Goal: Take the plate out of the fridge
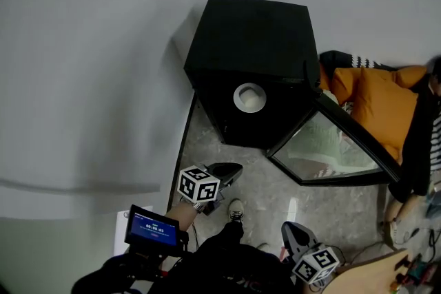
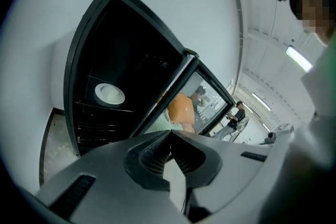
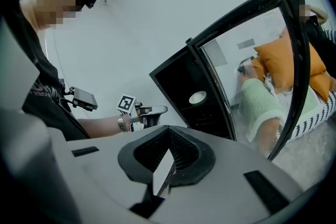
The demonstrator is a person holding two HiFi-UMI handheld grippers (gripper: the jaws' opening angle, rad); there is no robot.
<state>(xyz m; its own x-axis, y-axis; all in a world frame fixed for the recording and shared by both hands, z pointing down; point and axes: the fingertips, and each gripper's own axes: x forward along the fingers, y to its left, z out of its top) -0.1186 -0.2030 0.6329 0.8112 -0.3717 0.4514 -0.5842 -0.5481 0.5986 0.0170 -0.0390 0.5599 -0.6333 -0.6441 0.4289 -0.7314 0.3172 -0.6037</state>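
- Left gripper [image 1: 233,170]: jaws are sitting fully together, nothing between them. Its own view is showing the ribbed pads meeting at the tip. It is pointing towards the fridge from the lower left of the head view. A small lit screen [image 1: 153,228] is sitting on the rig behind it.
- Right gripper [image 1: 288,229]: jaws are also pressing shut on nothing, confirmed in its own view. It is hanging lower and further right than the left one, well apart from the fridge.
- The person's shoe [image 1: 236,210] is standing on the speckled floor [image 1: 265,179] between the two grippers.
- Fridge [image 1: 248,38]: a black cabinet that is standing against the white wall [image 1: 83,79], interior dark.
- Glass door [image 1: 329,148]: it is hanging wide open, swung out to the right in the head view.
- Plate [image 1: 249,97]: white and round, it is lying inside the fridge on a wire shelf near the front opening. Neither gripper is touching it; both are well short of it.
- Beyond the open door an orange cushion [image 1: 375,100] is lying, and a second person [image 1: 420,127] in dark clothing is sitting at the right edge.
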